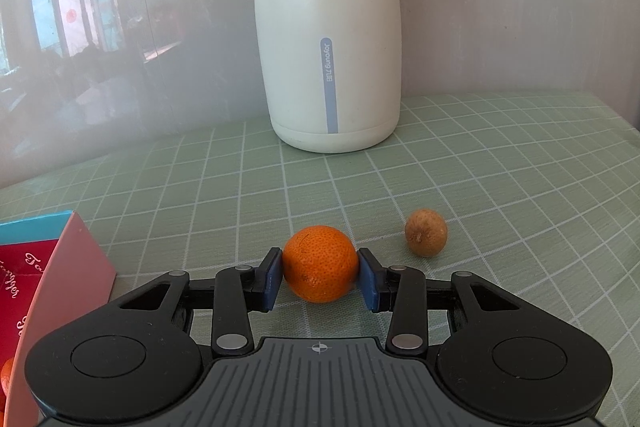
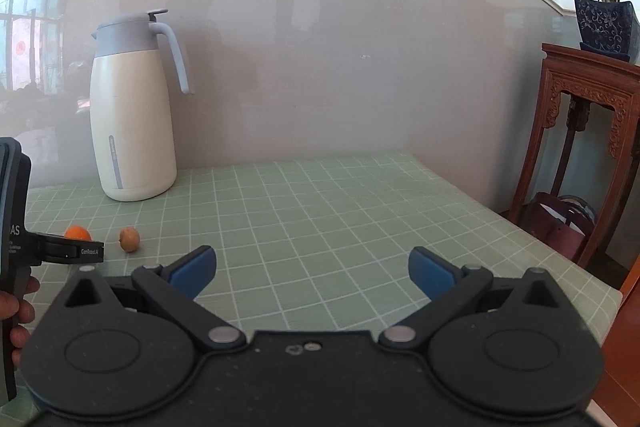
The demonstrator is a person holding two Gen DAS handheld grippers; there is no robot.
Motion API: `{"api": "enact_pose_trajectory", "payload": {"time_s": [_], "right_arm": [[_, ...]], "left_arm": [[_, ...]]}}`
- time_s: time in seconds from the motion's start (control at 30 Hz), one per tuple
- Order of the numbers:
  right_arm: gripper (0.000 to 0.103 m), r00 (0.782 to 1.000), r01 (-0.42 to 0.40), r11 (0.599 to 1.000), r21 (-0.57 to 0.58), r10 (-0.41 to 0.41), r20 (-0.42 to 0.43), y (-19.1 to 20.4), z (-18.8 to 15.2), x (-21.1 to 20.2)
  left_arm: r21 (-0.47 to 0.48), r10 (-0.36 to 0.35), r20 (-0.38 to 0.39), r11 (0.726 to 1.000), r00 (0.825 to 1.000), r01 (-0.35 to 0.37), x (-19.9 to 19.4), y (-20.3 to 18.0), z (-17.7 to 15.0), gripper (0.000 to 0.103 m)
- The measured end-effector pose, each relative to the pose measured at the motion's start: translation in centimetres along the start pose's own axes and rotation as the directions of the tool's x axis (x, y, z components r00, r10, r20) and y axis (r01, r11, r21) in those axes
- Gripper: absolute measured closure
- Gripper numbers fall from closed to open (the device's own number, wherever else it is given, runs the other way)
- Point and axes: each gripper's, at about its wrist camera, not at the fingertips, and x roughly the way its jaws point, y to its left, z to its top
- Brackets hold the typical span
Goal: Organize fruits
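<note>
An orange tangerine (image 1: pixel 320 263) rests on the green checked tablecloth (image 1: pixel 500 195), and my left gripper (image 1: pixel 322 277) is shut on it, both blue pads pressed against its sides. A small brown fruit (image 1: pixel 425 233) lies just to its right, untouched. In the right wrist view the tangerine (image 2: pixel 78 231) and the brown fruit (image 2: pixel 129 238) show at far left, with the left gripper's body in front of them. My right gripper (image 2: pixel 312 273) hovers over bare tablecloth (image 2: pixel 320 211) with its jaws wide and nothing between them.
A tall white thermos jug (image 1: pixel 328 39) stands near the wall behind the fruits. A pink and red box (image 1: pixel 52 299) sits at the left edge, with something orange inside it. A wooden stand (image 2: pixel 588 147) with a potted plant (image 2: pixel 604 11) stands past the table's right edge.
</note>
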Motion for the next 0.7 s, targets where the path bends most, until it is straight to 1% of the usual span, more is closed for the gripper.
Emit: {"api": "enact_pose_trajectory", "payload": {"time_s": [0.13, 0.4, 0.57, 0.7], "right_arm": [[0.0, 1.0, -0.004, 1.0, -0.003, 0.004, -0.001, 0.1, 0.0, 0.0], [0.0, 1.0, -0.014, 1.0, -0.003, 0.014, -0.001, 0.3, 0.1, -0.1], [0.0, 1.0, -0.026, 1.0, -0.013, 0.026, -0.001, 0.6, 0.1, -0.2], [0.0, 0.999, -0.036, 0.999, -0.022, 0.036, -0.003, 1.2, 0.1, -0.2]], "left_arm": [[-0.006, 0.0, 0.0, 1.0, 1.0, 0.0, 0.0, 0.1, 0.0, 0.062], [-0.039, 0.031, 0.024, 0.999, 0.999, -0.03, -0.7, 0.8, -0.3, 0.064], [-0.06, 0.038, 0.053, 0.998, 0.998, -0.035, -2.4, 2.1, -0.2, 0.064], [-0.083, 0.044, 0.088, 0.996, 0.995, -0.037, -4.6, 3.7, 0.0, 0.064]]}}
